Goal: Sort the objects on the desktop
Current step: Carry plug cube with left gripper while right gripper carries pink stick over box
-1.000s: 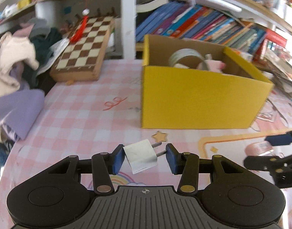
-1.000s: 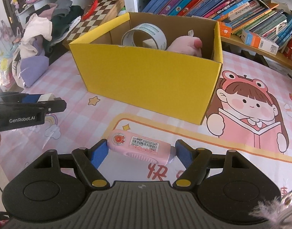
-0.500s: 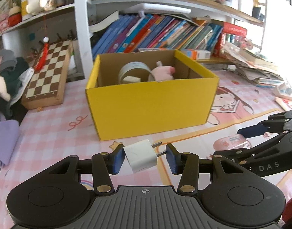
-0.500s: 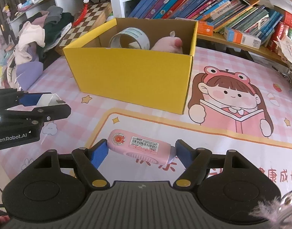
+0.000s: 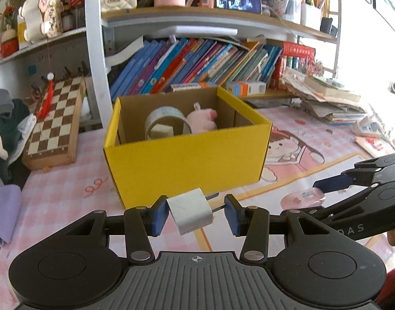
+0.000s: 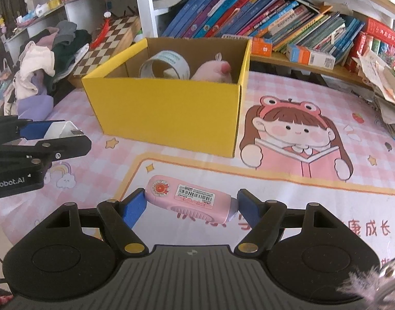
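One white, boxy plastic charger plug (image 5: 191, 213) with two metal prongs sits pinched in the left gripper (image 5: 196, 215) at lower centre. One rounded pink device (image 6: 191, 199) with a barcode label is clamped endwise in the right gripper (image 6: 192, 208). Behind them, at frame centre, one yellow cardboard box (image 5: 187, 165) on the pink checked tablecloth (image 5: 60, 201) holds one tape roll (image 5: 166, 124) and one pink plush toy (image 5: 201, 121).
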A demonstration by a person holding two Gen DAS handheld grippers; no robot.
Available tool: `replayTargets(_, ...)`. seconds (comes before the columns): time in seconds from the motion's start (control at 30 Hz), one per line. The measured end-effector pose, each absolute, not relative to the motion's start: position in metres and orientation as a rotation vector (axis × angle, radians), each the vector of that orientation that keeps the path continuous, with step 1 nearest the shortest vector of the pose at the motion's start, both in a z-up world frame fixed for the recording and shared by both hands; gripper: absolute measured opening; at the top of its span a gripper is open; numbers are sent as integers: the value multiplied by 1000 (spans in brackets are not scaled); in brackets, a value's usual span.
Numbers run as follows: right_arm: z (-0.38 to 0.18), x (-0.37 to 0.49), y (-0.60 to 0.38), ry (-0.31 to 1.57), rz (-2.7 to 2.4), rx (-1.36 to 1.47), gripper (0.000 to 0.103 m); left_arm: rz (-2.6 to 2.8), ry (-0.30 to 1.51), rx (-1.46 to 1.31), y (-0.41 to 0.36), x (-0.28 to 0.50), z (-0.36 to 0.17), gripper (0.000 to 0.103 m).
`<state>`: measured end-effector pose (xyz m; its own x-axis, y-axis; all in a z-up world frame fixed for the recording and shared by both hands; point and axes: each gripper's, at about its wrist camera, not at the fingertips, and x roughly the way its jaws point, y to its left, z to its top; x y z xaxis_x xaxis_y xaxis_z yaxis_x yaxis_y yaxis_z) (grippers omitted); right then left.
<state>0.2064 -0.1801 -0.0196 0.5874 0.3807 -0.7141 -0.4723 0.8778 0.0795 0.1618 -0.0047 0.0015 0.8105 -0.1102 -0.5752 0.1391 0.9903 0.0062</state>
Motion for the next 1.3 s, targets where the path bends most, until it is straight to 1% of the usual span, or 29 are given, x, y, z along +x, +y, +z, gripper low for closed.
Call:
replayTargets(0.33,10,230,-176,700,518,-139,75,-130,532,49,0,179,28,45)
replayTargets(0.67,42,276,-163,605,544,-158,75,-129,477,60,4,212,45,45)
replayTargets(1.0,49,314,-128,541,612,-267,75,-110,485,82,15,255,52,45)
replayTargets(1.3,44,361,-107,528,649,-407,75,-82,545,93,23,291,40,45)
